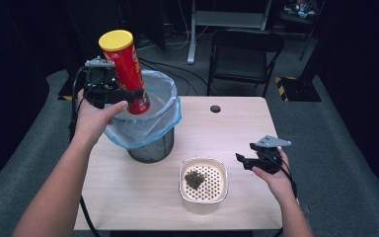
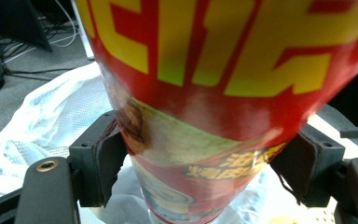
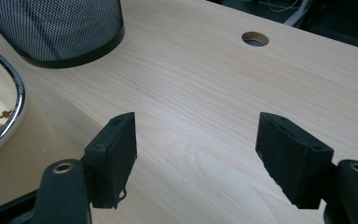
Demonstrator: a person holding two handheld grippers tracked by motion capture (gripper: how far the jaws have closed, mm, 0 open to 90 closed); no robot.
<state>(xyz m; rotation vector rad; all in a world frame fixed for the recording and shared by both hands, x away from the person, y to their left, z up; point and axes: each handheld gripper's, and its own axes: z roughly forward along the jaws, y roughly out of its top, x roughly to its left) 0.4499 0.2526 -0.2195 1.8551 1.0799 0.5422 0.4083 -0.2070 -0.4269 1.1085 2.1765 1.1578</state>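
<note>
A tall red crisp can (image 1: pixel 126 69) with a yellow lid is held upright and slightly tilted over the mouth of a black mesh waste bin (image 1: pixel 150 148) lined with a pale blue bag (image 1: pixel 165 106). My left gripper (image 1: pixel 135 95) is shut on the can's lower part. In the left gripper view both pads press the red can (image 2: pixel 214 93) with the white bag (image 2: pixel 51 116) below. My right gripper (image 1: pixel 243 161) rests at the table's right side, open with nothing between its jaws. In its own view the right gripper (image 3: pixel 196 149) stands over bare wood.
A white perforated dish (image 1: pixel 203 180) holding a dark clump (image 1: pixel 194 178) sits near the front of the light wooden table (image 1: pixel 227 128). A cable hole (image 1: pixel 215 108) lies at the back. The bin's base (image 3: pixel 60 32) and dish rim (image 3: pixel 14 107) lie left of the right gripper. A folding chair (image 1: pixel 244 54) stands behind.
</note>
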